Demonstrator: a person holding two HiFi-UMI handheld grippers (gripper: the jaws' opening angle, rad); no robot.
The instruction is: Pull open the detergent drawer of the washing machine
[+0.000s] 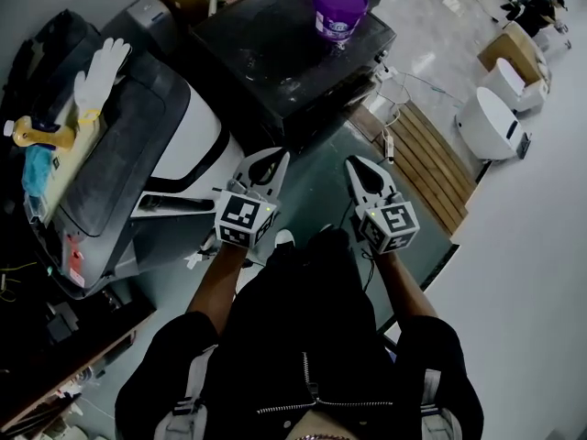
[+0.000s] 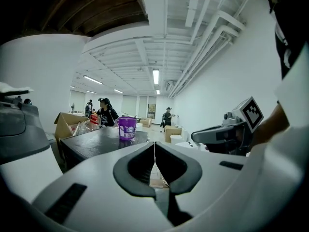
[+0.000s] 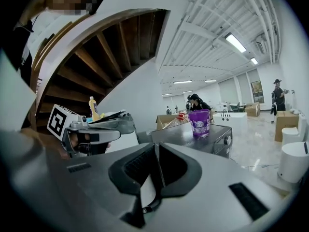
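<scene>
The black washing machine (image 1: pixel 266 53) stands ahead of me with a purple tub (image 1: pixel 340 9) on its top. In the right gripper view its front panel shows a round knob (image 3: pixel 227 140); I cannot make out the detergent drawer. Both grippers hang side by side in the air short of the machine, touching nothing. The left gripper (image 1: pixel 269 161) is shut and empty, its jaws meeting at the tips (image 2: pixel 155 144). The right gripper (image 1: pixel 357 162) is also shut with nothing between its jaws (image 3: pixel 157 147). Each gripper appears in the other's view: the right gripper (image 2: pixel 227 134), the left gripper (image 3: pixel 94 129).
A grey and white machine (image 1: pixel 170 122) stands at my left, bearing a white glove (image 1: pixel 103 64) and a yellow bottle (image 1: pixel 37 134). A wooden pallet (image 1: pixel 431 163) and white appliances (image 1: pixel 491 122) lie to the right. Cardboard boxes (image 2: pixel 65 124) and people (image 2: pixel 105 112) are farther back.
</scene>
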